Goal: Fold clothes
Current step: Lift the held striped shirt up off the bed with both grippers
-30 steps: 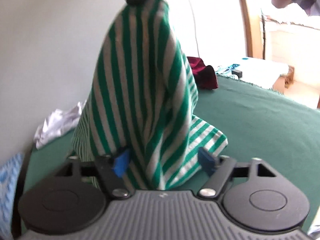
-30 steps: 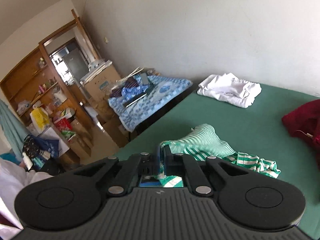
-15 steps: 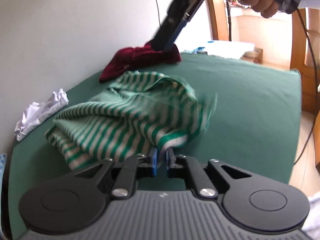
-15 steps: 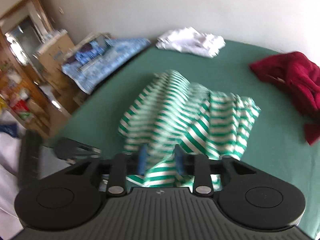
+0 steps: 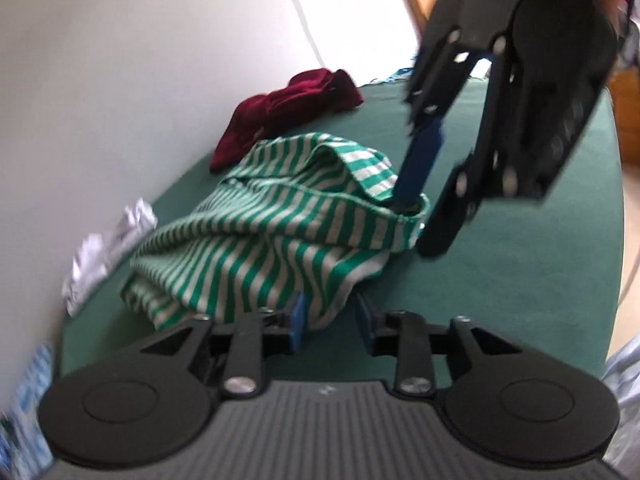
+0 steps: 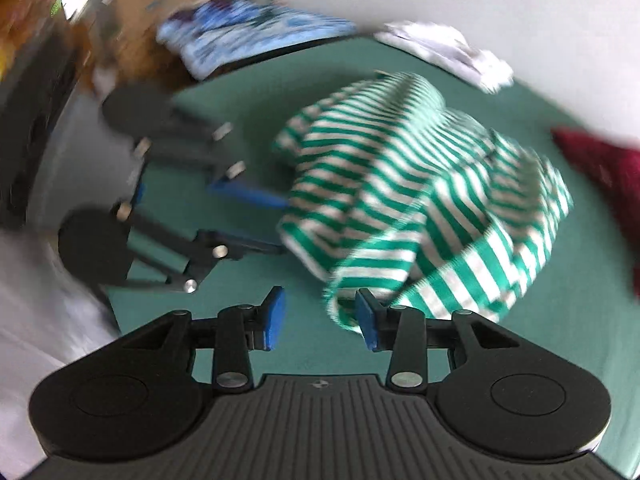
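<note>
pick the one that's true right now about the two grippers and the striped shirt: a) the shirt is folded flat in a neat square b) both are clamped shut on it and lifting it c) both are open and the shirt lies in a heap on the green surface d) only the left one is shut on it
c: the left gripper and the right gripper both show a wide gap between their blue pads, and the striped shirt lies crumpled on the green surface.
</note>
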`<state>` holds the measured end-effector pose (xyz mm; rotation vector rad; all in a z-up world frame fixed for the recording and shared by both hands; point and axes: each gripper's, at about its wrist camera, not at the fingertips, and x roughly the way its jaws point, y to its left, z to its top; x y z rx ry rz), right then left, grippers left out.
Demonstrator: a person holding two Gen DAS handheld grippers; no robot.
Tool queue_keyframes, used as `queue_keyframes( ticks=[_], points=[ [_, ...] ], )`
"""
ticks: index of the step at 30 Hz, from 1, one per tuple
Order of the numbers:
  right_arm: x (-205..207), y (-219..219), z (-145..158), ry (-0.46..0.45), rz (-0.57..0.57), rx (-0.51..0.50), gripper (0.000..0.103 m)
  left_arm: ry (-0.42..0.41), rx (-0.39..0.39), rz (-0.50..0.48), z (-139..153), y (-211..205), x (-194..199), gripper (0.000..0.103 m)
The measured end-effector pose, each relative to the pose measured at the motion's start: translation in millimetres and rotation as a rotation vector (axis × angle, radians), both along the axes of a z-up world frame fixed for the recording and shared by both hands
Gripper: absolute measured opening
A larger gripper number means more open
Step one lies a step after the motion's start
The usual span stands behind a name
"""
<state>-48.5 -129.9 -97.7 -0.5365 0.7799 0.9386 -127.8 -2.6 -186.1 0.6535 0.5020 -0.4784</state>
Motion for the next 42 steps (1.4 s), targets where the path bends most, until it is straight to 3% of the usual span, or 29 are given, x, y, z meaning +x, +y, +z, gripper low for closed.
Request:
queue_keyframes(
  ticks=[1,2,3,5,7,13,16,19,20,21,23,25,28,32,33,35,38,40,41,42],
  points=[
    [0.2,3.1,-4.2,-0.032,0.000,-0.026,0.034,-0.006,0.022,-0.010,-1.5,-4.3,3.2,0.037],
    [4.0,4.2,-7.6,-0.032,-0.014,-0.039,0.011,-0.012,0.043,-0.015,-4.1,-8.2,6.7,0.036],
    [10.5,2.8,-8.3,-0.007,-0.039,-0.037,0.002,-0.018,0.064,-0.014,-7.3,-10.8,9.9,0.030],
    [19.5,-6.8,2.1,0.029,-0.074,0.014,0.002,-0.029,0.111,-0.007,-12.2,-13.9,16.1,0.019],
    [26.1,-21.4,20.6,0.062,-0.103,0.105,0.002,-0.052,0.135,-0.009,-6.9,-12.0,16.4,0.015],
    [38.5,-92.2,98.1,0.181,-0.224,0.647,0.003,-0.159,0.057,-0.024,65.4,15.7,-11.0,0.012],
    [42.7,-105.2,103.7,0.197,-0.265,0.717,0.003,-0.157,-0.006,0.002,91.0,28.2,-18.9,0.012],
    [43.3,-110.9,102.0,0.215,-0.283,0.767,0.003,-0.108,-0.060,0.017,95.8,36.0,-18.9,0.012],
    [43.2,-110.1,100.3,0.212,-0.289,0.757,0.003,-0.087,-0.067,0.022,93.6,37.0,-18.3,0.010],
    [42.1,-103.9,97.2,0.187,-0.295,0.688,0.003,-0.064,-0.064,0.027,89.6,36.7,-18.0,0.002],
    [38.2,-95.0,91.7,0.175,-0.282,0.605,0.003,-0.042,-0.045,0.011,81.9,35.4,-23.2,0.002],
    [36.1,-93.9,91.6,0.188,-0.270,0.631,0.003,-0.016,-0.045,-0.001,77.0,35.2,-25.4,0.002],
    [34.6,-82.2,91.8,0.170,-0.250,0.591,0.003,0.001,-0.001,0.012,63.9,31.0,-27.0,0.005],
    [38.2,-60.3,95.9,0.126,-0.224,0.537,0.003,-0.052,0.062,0.002,47.1,13.4,-34.4,0.031],
    [40.0,-54.2,97.8,0.110,-0.218,0.526,0.003,-0.068,0.067,-0.014,44.2,8.4,-35.2,0.045],
    [43.6,-41.9,101.5,0.079,-0.207,0.504,0.003,-0.104,0.074,-0.041,37.0,-1.7,-33.8,0.063],
    [49.0,-28.2,112.1,0.025,-0.181,0.473,0.003,-0.135,0.098,-0.019,24.4,-17.3,-18.8,0.064],
    [49.7,-34.2,128.7,0.006,-0.142,0.513,0.002,-0.150,0.122,0.012,14.9,-28.2,-6.6,0.063],
    [51.5,-32.1,139.2,-0.020,-0.127,0.520,0.002,-0.163,0.133,0.032,11.3,-32.5,0.6,0.059],
    [53.2,-29.4,148.6,-0.046,-0.111,0.517,0.002,-0.170,0.134,0.053,10.8,-34.3,8.9,0.043]
  ],
)
